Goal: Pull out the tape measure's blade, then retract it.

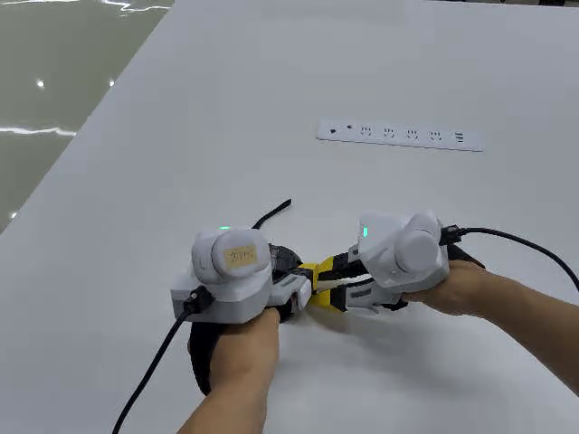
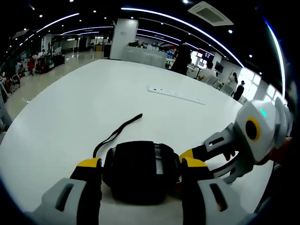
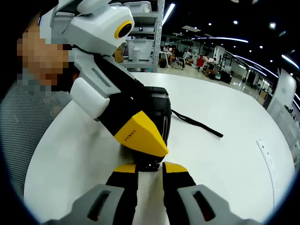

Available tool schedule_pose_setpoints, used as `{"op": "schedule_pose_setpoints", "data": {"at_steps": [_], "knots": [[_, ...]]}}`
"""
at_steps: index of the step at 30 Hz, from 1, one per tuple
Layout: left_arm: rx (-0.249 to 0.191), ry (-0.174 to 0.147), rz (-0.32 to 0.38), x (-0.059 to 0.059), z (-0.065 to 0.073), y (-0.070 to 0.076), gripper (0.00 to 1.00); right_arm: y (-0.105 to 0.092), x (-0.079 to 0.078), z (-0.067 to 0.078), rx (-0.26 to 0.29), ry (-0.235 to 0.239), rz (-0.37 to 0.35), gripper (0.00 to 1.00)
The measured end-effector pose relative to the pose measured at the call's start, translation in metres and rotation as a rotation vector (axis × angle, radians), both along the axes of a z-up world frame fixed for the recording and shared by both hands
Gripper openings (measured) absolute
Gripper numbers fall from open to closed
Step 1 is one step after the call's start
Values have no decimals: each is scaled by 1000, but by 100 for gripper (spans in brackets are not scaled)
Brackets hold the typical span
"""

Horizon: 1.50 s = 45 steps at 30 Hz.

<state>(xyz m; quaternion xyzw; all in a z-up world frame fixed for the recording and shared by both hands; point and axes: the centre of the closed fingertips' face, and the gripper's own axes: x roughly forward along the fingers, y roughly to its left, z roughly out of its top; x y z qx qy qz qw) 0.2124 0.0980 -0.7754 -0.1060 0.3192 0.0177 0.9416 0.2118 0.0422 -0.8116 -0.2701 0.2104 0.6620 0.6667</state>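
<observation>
The left gripper point(image 2: 140, 164) clamps the black tape measure point(image 2: 140, 180) squarely between its jaws. The right gripper point(image 3: 150, 169) jaws are nearly closed at the case's mouth, probably nipping the blade end. Pull straight away from the left jaws, with the case held steady.

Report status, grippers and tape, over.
Left gripper shut on tape measure case. Right gripper shut at its front, blade not out yet. Strap trails beyond, power strip well clear.
</observation>
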Motion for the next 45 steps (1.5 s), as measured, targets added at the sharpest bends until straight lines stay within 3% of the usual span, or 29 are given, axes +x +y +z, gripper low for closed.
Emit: {"op": "schedule_pose_setpoints", "data": {"at_steps": [4, 14, 19, 22, 24, 26, 27, 34, 39, 45], "knots": [[11, -2, -20, 6, -1, 3, 68, -2, -2, 5, 0, 3, -8, 22], [42, -1, -117, 1, 7, 2, 73, -10, -1, 9, -4, 10, -52, 29], [69, 5, -186, -6, 7, -5, 75, -16, -3, 12, -4, 13, -78, 32], [87, 6, -227, -15, 14, -7, 75, -20, -6, 15, -2, 14, -91, 33], [104, 7, -259, -12, 10, -8, 75, -25, -5, 16, -1, 17, -114, 35], [109, 0, -282, -20, 18, -9, 76, -29, -5, 19, 2, 18, -135, 37], [113, -3, -306, -16, 14, -10, 76, -31, -6, 22, 2, 16, -141, 38], [129, 1, -374, -22, 15, -11, 76, -44, -8, 28, 6, 10, -190, 42], [167, 14, -455, -30, 13, -15, 77, -54, -12, 34, 10, 20, -238, 45], [184, 27, -531, -39, 8, -15, 79, -67, -16, 39, 23, 20, -286, 47]]}}
